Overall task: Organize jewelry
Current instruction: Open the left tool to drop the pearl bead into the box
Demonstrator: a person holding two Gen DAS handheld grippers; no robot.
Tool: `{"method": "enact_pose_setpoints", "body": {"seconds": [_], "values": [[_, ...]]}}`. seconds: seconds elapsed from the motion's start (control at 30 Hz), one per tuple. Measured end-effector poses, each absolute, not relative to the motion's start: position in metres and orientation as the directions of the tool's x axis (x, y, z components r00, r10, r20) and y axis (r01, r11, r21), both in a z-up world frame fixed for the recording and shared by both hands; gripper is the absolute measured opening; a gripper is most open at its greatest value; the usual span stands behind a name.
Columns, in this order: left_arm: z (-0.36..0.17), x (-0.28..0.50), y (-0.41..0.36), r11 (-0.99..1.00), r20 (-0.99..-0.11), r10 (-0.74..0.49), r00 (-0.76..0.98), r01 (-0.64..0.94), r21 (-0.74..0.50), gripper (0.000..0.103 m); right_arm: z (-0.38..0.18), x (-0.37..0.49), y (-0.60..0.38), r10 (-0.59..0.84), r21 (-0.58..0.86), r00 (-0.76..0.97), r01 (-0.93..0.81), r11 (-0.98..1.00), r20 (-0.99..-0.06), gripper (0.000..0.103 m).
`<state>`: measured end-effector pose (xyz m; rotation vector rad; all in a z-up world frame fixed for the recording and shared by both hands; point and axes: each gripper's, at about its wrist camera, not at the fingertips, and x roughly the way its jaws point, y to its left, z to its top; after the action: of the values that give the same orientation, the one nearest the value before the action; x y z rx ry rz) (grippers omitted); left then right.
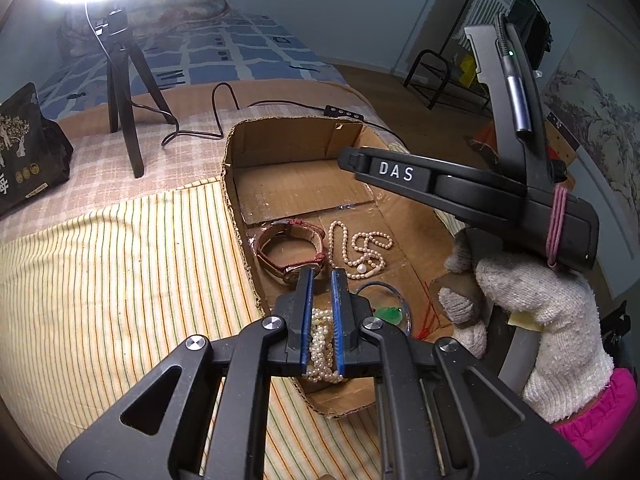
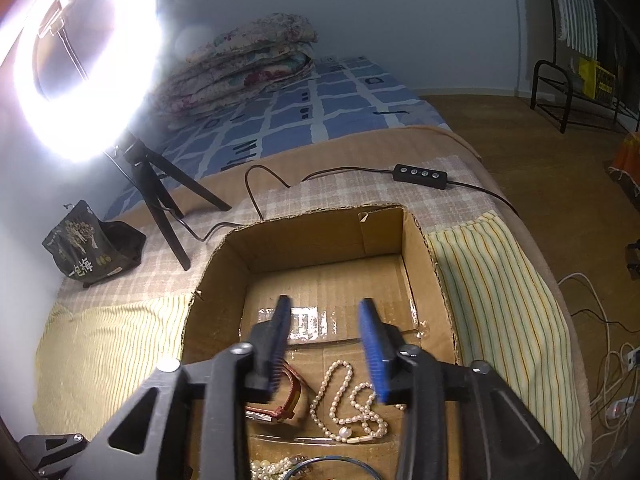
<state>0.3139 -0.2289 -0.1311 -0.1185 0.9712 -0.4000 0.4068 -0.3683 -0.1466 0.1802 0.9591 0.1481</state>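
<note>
An open cardboard box (image 2: 320, 236) lies on a striped cloth. On its floor are a watch with a red-brown strap (image 1: 288, 252) (image 2: 294, 396), a loose pearl necklace (image 1: 360, 248) (image 2: 348, 400), a bunched pearl strand (image 1: 322, 340) (image 2: 272, 468), and a glass dish (image 1: 402, 300) holding a green pendant (image 1: 390, 313). My left gripper (image 1: 322, 274) is shut over the box's near end, and the bunched pearls show through the slit between its pads. My right gripper (image 2: 326, 344) is open above the necklace with nothing between its pads. A gloved hand (image 1: 540, 308) holds it.
A lit ring light (image 2: 80, 60) on a black tripod (image 1: 124, 112) stands behind the box on the left, its cable and switch (image 2: 420, 172) trailing past the box's far wall. A black printed bag (image 1: 24, 152) sits far left. The bed edge drops to wood floor on the right.
</note>
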Motion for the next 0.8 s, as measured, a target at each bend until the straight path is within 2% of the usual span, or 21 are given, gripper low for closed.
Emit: {"method": "enact_pose_setpoints", "body": {"seconds": [0.03, 0.17, 0.27, 0.37, 0.8], "values": [[-0.131, 0.314, -0.229, 0.921, -0.779, -0.381, 0.497, 0.278, -0.273, 0.007, -0.147, 0.406, -0.368, 0.199, 0.212, 0.568, -0.044, 0.976, -0.799, 0.056], [-0.13, 0.312, -0.228, 0.921, -0.781, -0.379, 0.497, 0.281, -0.269, 0.009, -0.145, 0.405, -0.366, 0.184, 0.194, 0.571, -0.044, 0.98, -0.8, 0.066], [-0.127, 0.31, -0.228, 0.92, -0.774, -0.381, 0.506, 0.285, -0.267, 0.031, -0.142, 0.404, -0.366, 0.172, 0.183, 0.577, -0.039, 0.982, -0.799, 0.076], [-0.125, 0.307, -0.227, 0.92, -0.771, -0.381, 0.511, 0.293, -0.261, 0.032, -0.138, 0.401, -0.366, 0.162, 0.179, 0.582, -0.029, 0.984, -0.797, 0.081], [-0.107, 0.287, -0.213, 0.926, -0.754, -0.364, 0.547, 0.301, -0.228, 0.032, -0.108, 0.384, -0.361, 0.143, 0.158, 0.621, -0.03, 0.987, -0.771, 0.084]]}}
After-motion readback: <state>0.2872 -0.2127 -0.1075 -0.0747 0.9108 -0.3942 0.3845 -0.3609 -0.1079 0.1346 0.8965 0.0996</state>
